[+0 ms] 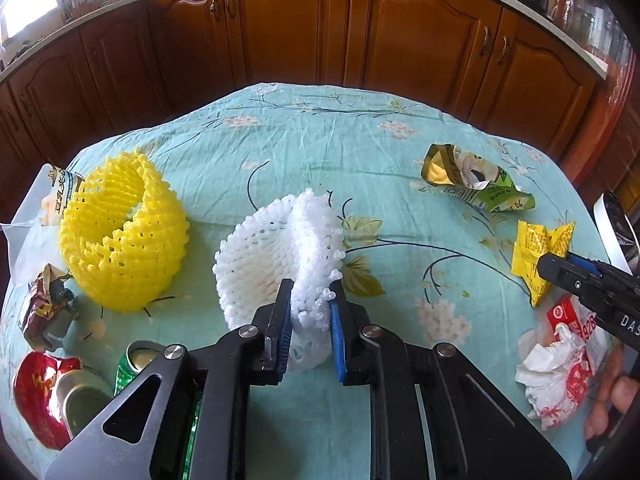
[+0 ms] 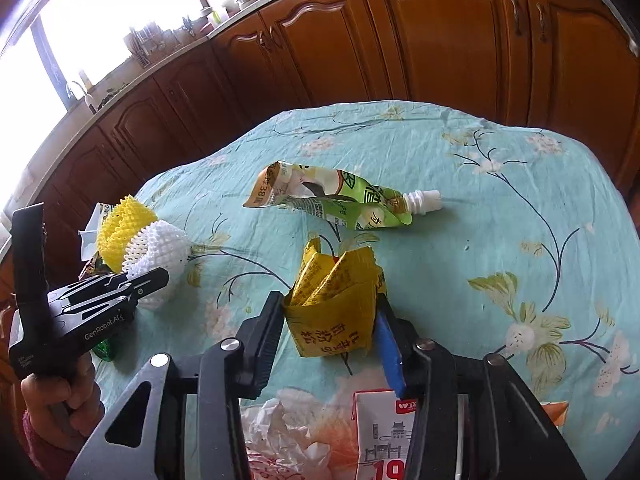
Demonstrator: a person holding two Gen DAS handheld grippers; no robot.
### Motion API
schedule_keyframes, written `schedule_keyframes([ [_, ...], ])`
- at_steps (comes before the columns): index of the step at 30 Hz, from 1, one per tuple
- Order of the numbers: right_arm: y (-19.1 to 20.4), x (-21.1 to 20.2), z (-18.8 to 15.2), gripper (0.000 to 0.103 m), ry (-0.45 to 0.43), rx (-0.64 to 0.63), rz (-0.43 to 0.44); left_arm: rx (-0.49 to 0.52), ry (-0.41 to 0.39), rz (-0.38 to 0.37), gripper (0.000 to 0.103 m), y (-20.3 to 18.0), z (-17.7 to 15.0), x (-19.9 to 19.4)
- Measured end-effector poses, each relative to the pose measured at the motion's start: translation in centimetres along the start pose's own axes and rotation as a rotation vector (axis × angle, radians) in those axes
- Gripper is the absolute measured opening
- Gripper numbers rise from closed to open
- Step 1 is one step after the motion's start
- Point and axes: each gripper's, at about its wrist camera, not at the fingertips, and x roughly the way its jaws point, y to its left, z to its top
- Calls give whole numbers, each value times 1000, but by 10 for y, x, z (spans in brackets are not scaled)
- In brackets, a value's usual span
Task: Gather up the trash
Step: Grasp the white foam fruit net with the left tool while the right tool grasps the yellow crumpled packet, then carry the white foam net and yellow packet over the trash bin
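We see two foam fruit nets on the teal floral tablecloth [image 1: 360, 128]: a yellow foam net [image 1: 120, 232], cup-shaped and open-meshed, and a white foam net [image 1: 276, 248] pinched at its near edge by our left gripper [image 1: 310, 300]. Our right gripper [image 2: 330, 316] is clamped on a creased yellow foil wrapper [image 2: 336, 304]. One crumpled green spouted pouch [image 2: 332, 198] lies farther back, and two dented cans [image 1: 132, 364] sit at the left edge.
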Motion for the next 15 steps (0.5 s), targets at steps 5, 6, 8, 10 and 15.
schedule_keyframes([
  [5,-2,-21,-2,41,-52,9,27,3,-40,-48,15,-11,3,-17],
  [6,-2,-25,-1,41,-61,9,28,7,-49,-60,15,-15,4,-22],
  [8,-5,-35,-1,40,-79,16,36,17,-65,-89,15,-23,6,-32],
  [10,-8,-44,-1,40,-96,24,37,28,-75,-123,15,-34,7,-40],
  [15,-23,-68,-5,41,-130,44,27,61,-85,-218,15,-64,10,-55],
])
